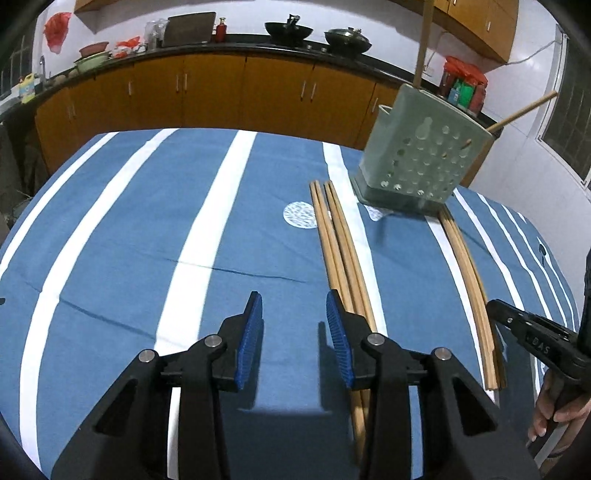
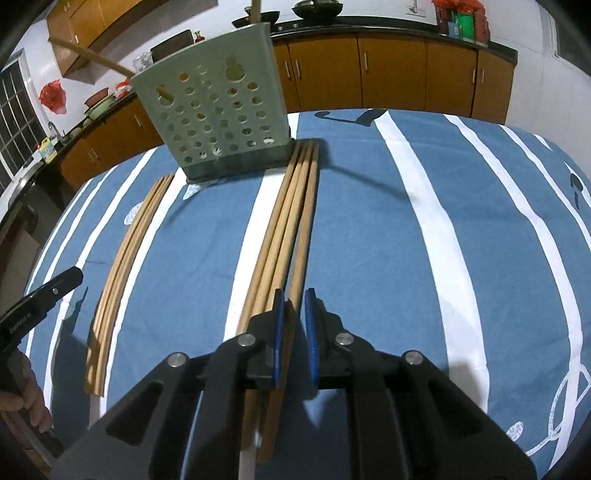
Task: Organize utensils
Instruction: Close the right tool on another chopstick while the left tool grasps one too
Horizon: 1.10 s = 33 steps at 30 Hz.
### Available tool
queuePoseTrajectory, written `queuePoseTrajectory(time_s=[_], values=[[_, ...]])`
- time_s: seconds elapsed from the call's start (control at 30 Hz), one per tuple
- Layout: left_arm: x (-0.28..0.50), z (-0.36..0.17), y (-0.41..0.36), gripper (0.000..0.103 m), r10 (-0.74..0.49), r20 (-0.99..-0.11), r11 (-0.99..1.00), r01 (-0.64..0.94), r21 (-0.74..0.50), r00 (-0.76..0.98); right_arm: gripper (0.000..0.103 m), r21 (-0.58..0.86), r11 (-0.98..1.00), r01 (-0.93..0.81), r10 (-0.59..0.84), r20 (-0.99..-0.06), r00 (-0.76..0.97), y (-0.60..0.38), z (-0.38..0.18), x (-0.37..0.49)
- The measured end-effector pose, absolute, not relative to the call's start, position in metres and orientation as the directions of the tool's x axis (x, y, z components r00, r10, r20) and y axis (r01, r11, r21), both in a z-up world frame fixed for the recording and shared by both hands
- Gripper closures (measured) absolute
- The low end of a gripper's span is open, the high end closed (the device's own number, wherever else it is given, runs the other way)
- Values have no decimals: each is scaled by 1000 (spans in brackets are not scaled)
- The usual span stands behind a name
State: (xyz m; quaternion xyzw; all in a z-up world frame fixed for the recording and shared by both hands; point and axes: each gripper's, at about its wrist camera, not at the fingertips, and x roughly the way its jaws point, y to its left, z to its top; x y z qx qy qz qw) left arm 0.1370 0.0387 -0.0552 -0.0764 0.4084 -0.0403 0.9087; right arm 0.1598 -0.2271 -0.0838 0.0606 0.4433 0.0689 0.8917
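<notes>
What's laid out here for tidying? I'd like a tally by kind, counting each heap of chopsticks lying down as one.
Green holder: 1
Upright chopsticks in it: 2
Chopstick bundles lying flat: 2
Tongs: 2, left tongs open, right tongs shut on one chopstick
Total: 7

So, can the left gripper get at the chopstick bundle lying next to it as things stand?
Probably yes. The left gripper stands open over the tablecloth, and the chopstick bundle lies flat right beside one finger, nothing between. It would need a small sideways shift first.
</notes>
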Motion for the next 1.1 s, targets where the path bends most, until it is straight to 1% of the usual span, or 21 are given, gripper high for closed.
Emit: queuePoseTrajectory(time_s=[0.07,0.13,0.2,0.47,0.5,0.6,0.93,1.03,1.1], values=[[137,-57,36,69,-146,-739,984,21,-176,658,94,137,988,-68,150,-782,606,-225,-84,159],[136,-60,33,72,-160,-743,983,33,-183,650,94,111,993,-41,113,-783,612,-228,-83,160],[135,-61,31,76,-172,-746,981,45,-188,643,95,126,992,-12,107,-783,612,-235,-83,162],[133,-67,18,83,-211,-758,977,100,-191,617,95,133,991,2,104,-784,612,-245,-83,162],[132,-67,16,85,-210,-761,977,106,-184,614,95,133,991,2,104,-784,612,-245,-84,162],[131,-71,13,86,-199,-770,980,112,-166,606,95,133,991,1,104,-784,612,-245,-84,162],[132,-74,7,86,-164,-781,986,109,-123,602,94,126,992,16,90,-785,612,-248,-84,160],[135,-74,9,94,-154,-782,988,93,-123,604,93,129,992,11,95,-784,614,-247,-84,159],[138,-73,13,95,-143,-783,990,79,-119,605,94,126,992,3,98,-784,614,-247,-84,160]])
